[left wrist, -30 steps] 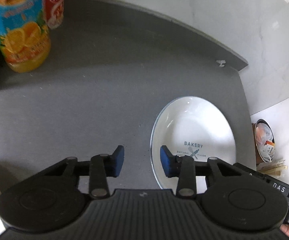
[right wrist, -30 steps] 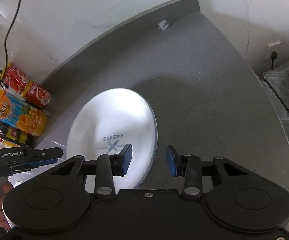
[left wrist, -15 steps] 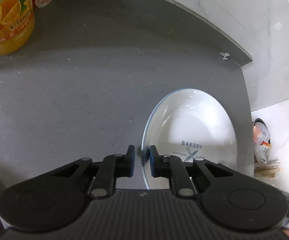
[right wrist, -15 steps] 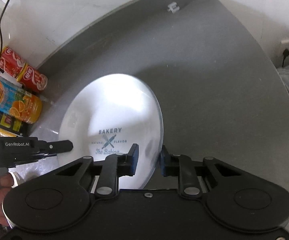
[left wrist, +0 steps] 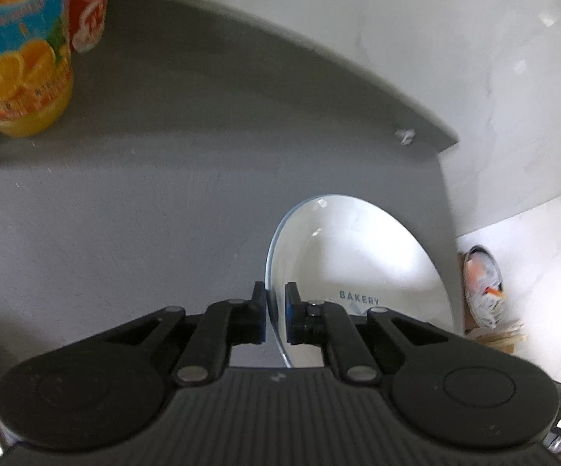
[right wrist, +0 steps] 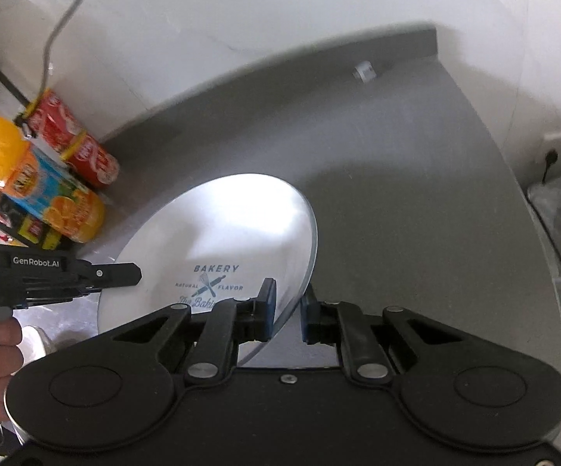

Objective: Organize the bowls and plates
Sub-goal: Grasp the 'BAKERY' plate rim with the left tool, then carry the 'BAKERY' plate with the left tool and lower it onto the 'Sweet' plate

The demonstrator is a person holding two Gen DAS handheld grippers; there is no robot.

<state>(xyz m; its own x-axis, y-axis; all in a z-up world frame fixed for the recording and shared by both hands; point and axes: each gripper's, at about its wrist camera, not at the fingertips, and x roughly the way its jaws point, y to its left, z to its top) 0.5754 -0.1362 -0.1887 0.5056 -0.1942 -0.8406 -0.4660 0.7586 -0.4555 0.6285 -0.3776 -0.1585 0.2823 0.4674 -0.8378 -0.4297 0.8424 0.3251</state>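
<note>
- Far left, a juice bottle point(left wrist: 20, 77) and a red can point(left wrist: 88, 11) stand clear of the work.
- The left gripper point(left wrist: 276, 316) pinches the white plate point(left wrist: 358, 268) by its left rim.
- The right gripper point(right wrist: 288, 312) clamps the opposite rim (likely a shared, level lift) over the grey counter point(right wrist: 416, 202).

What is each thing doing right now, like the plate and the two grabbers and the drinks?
Plate: tilted, held by its rim on two opposite sides.
Left gripper: shut on the plate's rim.
Right gripper: shut on the plate's rim.
Juice bottle: upright, cap on.
Red cans: standing by the wall, beside the bottle.
Counter: grey, bare in the middle.
</note>
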